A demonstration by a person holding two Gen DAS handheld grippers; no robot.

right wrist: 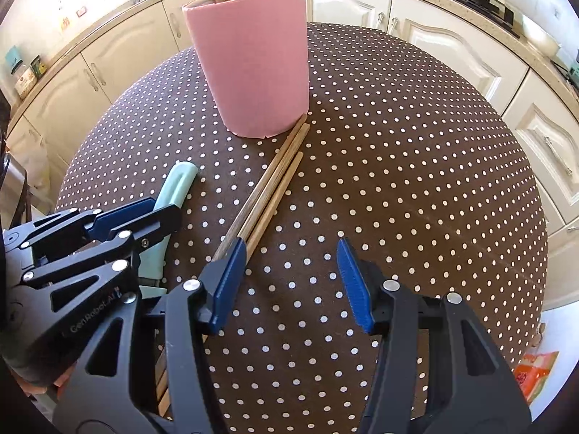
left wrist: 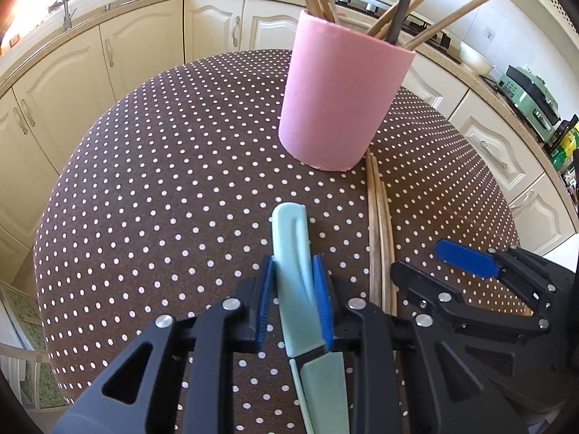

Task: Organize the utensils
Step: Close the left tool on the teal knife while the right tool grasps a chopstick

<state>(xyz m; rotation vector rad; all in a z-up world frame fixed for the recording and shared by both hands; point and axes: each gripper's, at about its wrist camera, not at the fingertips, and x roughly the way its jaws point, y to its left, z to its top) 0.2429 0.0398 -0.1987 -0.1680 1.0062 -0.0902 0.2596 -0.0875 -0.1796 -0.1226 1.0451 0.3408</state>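
My left gripper [left wrist: 294, 303] is clamped on the mint-green knife's [left wrist: 295, 253] handle, butt aimed at the pink holder [left wrist: 336, 97] at one o'clock for dropping in, while my right gripper [right wrist: 291, 282] hangs wide and empty beside the loose chopsticks [right wrist: 269, 184].

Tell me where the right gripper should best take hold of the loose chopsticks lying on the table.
Probably mid-length, from above. The chopsticks lie flat, side by side, far tips at the pink cup's base. The right gripper is open, its left pad over their near part; shifted left, its pads could close across the bundle.
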